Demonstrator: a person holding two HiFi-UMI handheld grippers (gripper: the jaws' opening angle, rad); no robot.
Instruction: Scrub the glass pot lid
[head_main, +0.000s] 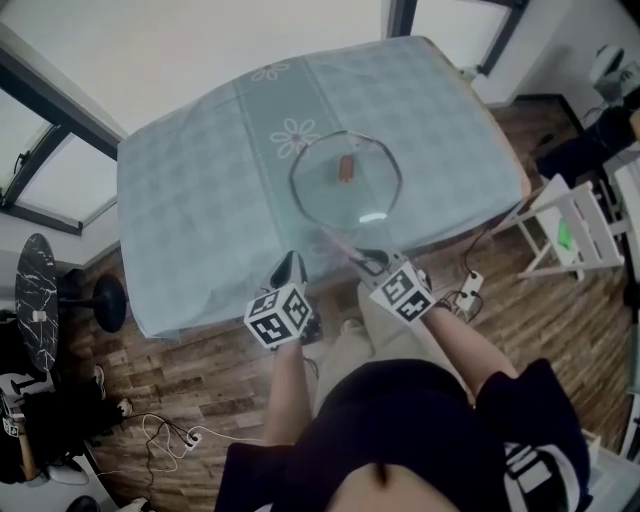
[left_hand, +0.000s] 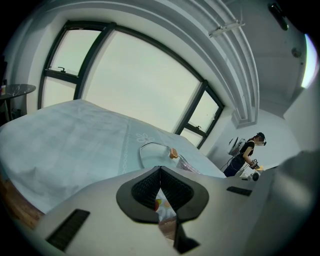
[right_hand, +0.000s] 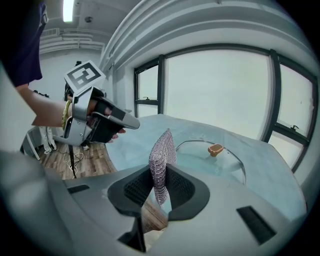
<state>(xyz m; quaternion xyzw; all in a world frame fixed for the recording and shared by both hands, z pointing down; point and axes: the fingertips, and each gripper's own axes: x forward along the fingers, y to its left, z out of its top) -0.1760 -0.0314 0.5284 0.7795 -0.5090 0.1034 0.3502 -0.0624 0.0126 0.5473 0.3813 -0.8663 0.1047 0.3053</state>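
Beyond the left tool (left_hand: 160, 169), jaws together and empty, a glass pot lid (left_hand: 150, 153) on pale tablecloth (left_hand: 75, 135).

A pale blue checked tablecloth (head_main: 190, 190) with a daisy band hangs above a wooden floor (head_main: 190, 375). In the head view a black side table (head_main: 37, 300) stands left of it and a white rack (head_main: 575, 225) right. White cables (head_main: 165, 435) lie on the floor.

This looks like a bare workroom or lab rather than a home kitchen. A desk (head_main: 200, 200) draped in a pale checked cloth (head_main: 440, 130) stands alone on a wooden floor (head_main: 190, 375) beside tall windows (right_hand: 220, 90). Loose cables (head_main: 165, 435) trail across the floor, and another person (left_hand: 246, 152) stands at the far side.
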